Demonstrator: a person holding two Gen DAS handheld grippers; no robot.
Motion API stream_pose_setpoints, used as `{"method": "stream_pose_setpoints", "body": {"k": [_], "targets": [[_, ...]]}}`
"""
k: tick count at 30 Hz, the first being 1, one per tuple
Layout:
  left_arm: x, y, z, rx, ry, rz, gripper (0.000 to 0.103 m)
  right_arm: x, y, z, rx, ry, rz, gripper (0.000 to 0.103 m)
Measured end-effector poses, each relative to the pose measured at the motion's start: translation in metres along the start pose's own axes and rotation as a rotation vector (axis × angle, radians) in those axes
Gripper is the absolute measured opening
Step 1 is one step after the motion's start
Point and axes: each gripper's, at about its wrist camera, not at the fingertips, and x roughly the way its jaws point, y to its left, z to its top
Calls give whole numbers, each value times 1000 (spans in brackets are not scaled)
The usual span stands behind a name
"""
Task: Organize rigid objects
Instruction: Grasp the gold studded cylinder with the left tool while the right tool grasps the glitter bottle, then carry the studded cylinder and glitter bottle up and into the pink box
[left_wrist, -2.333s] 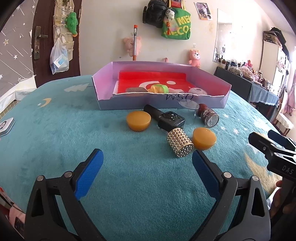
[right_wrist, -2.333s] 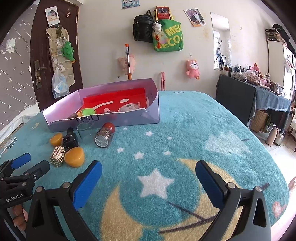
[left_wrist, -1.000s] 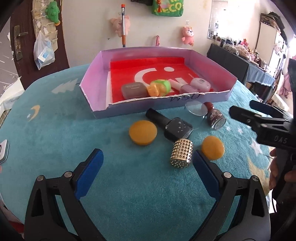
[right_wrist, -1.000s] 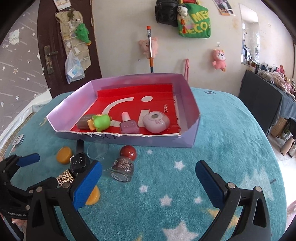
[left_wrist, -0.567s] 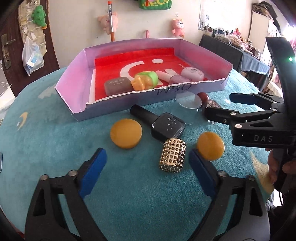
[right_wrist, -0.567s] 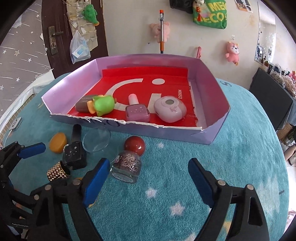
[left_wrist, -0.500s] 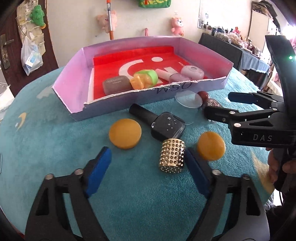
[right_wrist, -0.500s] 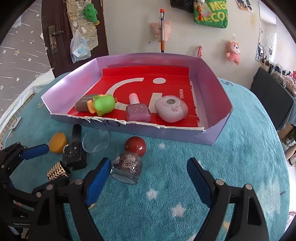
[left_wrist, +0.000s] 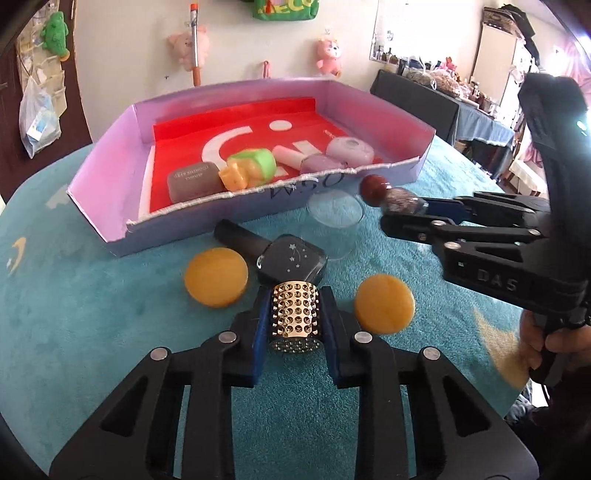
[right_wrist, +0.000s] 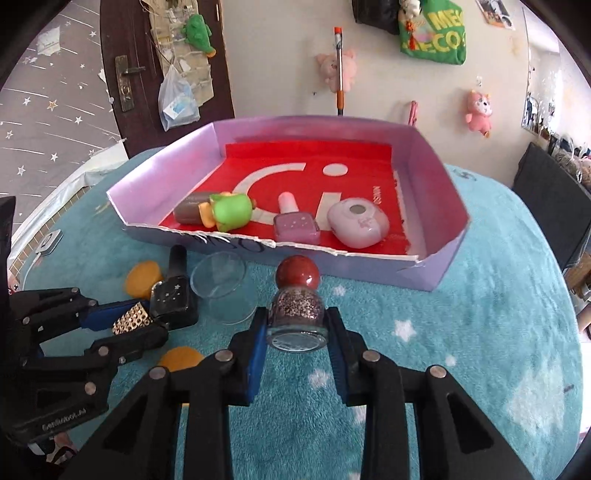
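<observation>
1. Left gripper (left_wrist: 294, 325), jaws clamped on one studded cap (left_wrist: 294, 314) on the surface (left_wrist: 92, 332).
2. Right gripper (right_wrist: 297, 334) pinches one glitter bottle (right_wrist: 297, 314).
3. Two orange discs (left_wrist: 216, 277) (right view half-hides them).
4. Box (right_wrist: 436, 273) holds four items.

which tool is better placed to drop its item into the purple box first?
Right, likely. The right tool grips the glitter bottle just before the purple box. The left tool holds the studded cylinder farther back, with the black bottle in between.
</observation>
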Motion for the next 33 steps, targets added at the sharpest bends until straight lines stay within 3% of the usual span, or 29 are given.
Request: {"method": "stream_pose_setpoints", "body": {"k": [14,24,28,33], "targets": [[-12,-2,0,3,-34,3,24,-24,5,-31,37,-1,25,33],[-16,-4,-6,-2,-42,6,24,-32,7,-33,30,-15,33,33],[-25,-3,6,6,-64,7,24,-41,4,-11,26,-58,65,33],[-28,9,51,8,-77,-35,24,-32,-6,42,0,-79,87,33]]}}
